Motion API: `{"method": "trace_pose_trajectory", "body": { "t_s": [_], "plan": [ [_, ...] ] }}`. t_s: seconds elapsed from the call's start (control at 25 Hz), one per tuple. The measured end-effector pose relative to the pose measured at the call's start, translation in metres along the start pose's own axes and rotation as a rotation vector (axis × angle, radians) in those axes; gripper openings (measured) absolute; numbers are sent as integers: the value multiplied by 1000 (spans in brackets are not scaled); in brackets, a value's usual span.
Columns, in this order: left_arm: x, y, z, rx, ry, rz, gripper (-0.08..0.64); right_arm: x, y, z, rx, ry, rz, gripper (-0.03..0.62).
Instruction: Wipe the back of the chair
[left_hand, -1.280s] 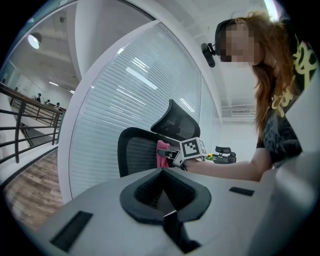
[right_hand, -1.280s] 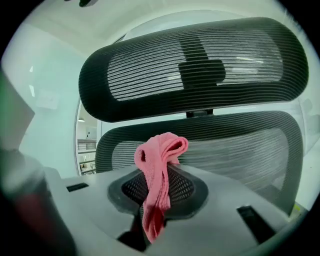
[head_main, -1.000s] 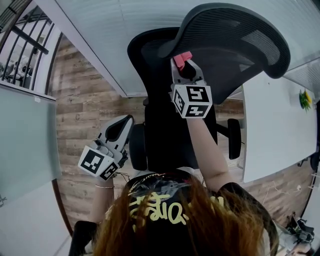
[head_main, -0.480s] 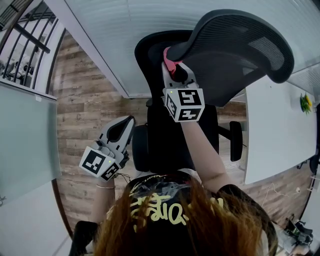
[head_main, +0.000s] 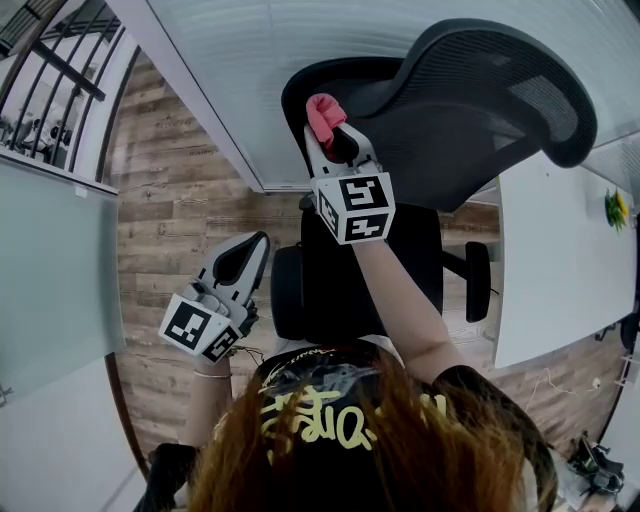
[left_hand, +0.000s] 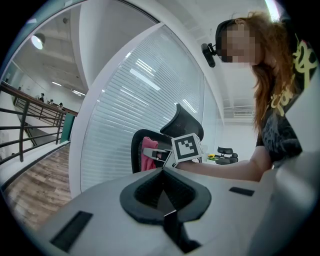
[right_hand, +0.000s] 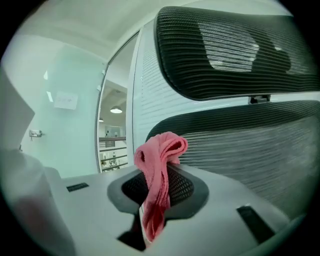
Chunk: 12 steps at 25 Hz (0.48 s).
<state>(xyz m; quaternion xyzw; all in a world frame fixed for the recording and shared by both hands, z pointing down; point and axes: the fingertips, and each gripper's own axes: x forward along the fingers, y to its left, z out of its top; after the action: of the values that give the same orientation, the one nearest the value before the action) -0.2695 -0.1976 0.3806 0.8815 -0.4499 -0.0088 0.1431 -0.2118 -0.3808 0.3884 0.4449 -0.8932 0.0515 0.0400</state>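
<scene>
Black mesh office chair: stood on a wood-plank floor, just beside a white slatted partition wall, and seen from above by the head view. A curved mesh backrest is topped by a separate black mesh headrest

Crumpled pink cloth: held at the upper left edge of the backrest, below the headrest. In the right gripper view it is seen bunched up just beside the edge of the mesh, though actual contact cannot be confirmed

Right gripper: held up at the top of the backrest on an outstretched bare forearm. Its jaws are clamped on the pink cloth, a fold of which stands above the pads while the rest hangs down between them. Its marker cube is turned toward the head camera

Left gripper: held low and to the left of the chair, over the floor and well apart from the cloth. Its jaws are pressed together with nothing between them

White table: set to the right of the chair, with a small green and yellow item on it near the picture's right edge, too small to be identified
</scene>
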Motion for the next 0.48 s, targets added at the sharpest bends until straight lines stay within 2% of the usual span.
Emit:
{"method": "trace_pose_trajectory", "body": {
  "t_s": [0.48],
  "plan": [
    [-19, 8, -1, -6, -5, 55, -8, 15, 48, -16, -14, 57, 136, 67]
  ]
}}
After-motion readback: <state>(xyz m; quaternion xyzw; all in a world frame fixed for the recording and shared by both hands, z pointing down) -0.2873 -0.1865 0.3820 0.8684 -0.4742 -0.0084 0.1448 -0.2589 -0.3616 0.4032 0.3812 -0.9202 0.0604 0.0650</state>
